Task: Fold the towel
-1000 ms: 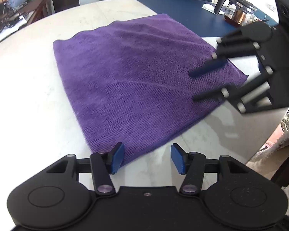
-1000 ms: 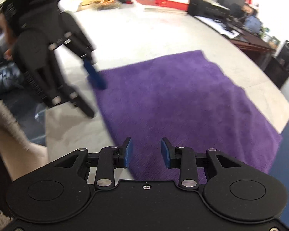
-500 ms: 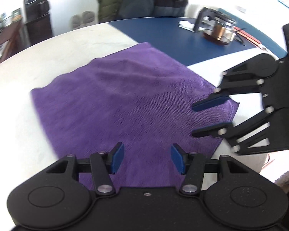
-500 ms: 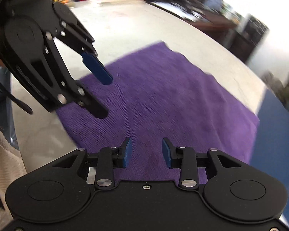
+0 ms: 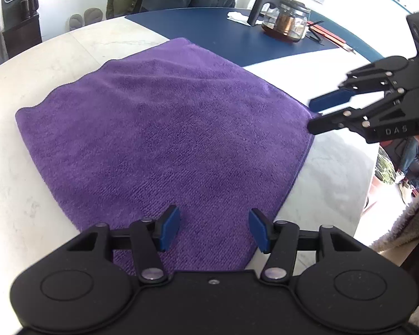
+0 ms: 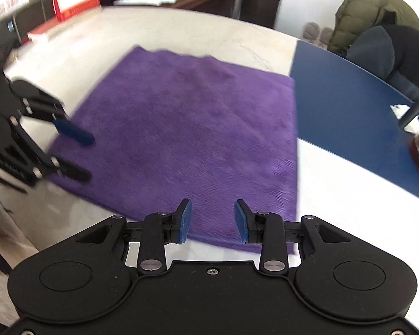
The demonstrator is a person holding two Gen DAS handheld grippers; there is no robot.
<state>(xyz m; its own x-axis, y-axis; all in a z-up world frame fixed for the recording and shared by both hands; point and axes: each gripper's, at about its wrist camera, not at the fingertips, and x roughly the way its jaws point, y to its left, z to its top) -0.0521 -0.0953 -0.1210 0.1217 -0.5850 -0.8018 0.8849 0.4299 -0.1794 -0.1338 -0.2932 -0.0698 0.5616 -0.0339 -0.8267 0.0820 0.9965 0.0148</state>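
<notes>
Towel: purple, spread flat and unfolded on white table, far corner just beside blue tabletop. Left gripper: jaws parted, nothing between pads, poised over towel's near edge close to one near corner. Right gripper: jaws parted, narrower, empty, above near edge by the other near corner; from left wrist view, fingertips right at that corner, contact not discernible. Glass carafe: on blue tabletop, well apart from towel.
</notes>
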